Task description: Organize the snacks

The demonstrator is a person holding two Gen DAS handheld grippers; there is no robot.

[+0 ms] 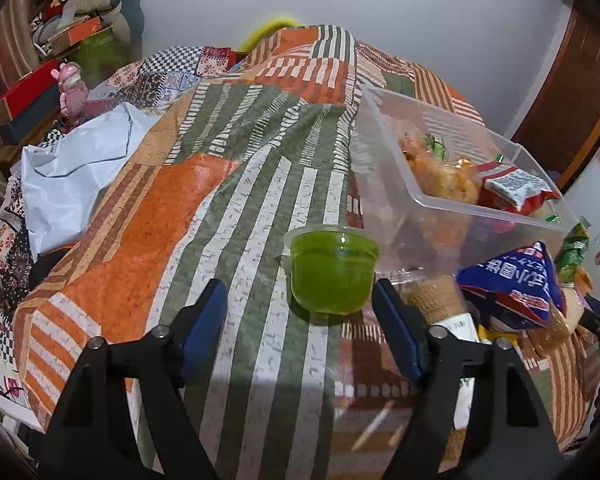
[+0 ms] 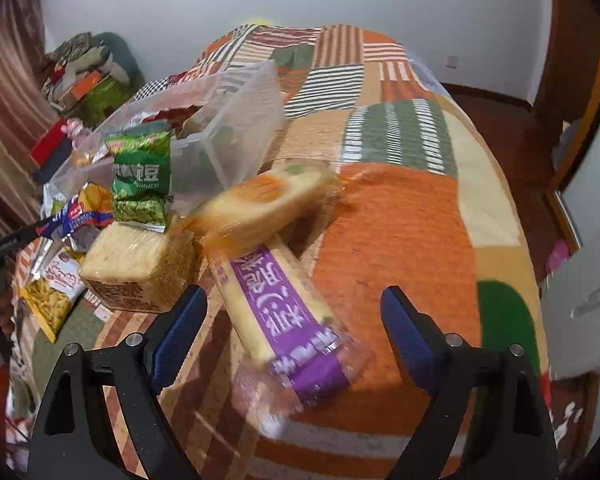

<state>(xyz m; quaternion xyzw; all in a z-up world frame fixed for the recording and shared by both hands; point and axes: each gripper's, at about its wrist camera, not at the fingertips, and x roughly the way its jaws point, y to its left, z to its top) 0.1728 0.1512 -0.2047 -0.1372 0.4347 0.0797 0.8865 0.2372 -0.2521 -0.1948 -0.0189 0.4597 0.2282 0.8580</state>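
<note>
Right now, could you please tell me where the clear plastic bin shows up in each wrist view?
Left wrist view: the clear plastic bin sits right of centre, behind the green jelly cup.
Right wrist view: the bin is upper left of centre, behind the green snack bag.
Shared landmark: the patchwork cloth beneath it.

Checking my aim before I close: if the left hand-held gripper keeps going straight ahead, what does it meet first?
Most likely the green jelly cup, upright on the patchwork cloth, just ahead of the open left hand-held gripper and right of centre. Depth is uncertain.
</note>
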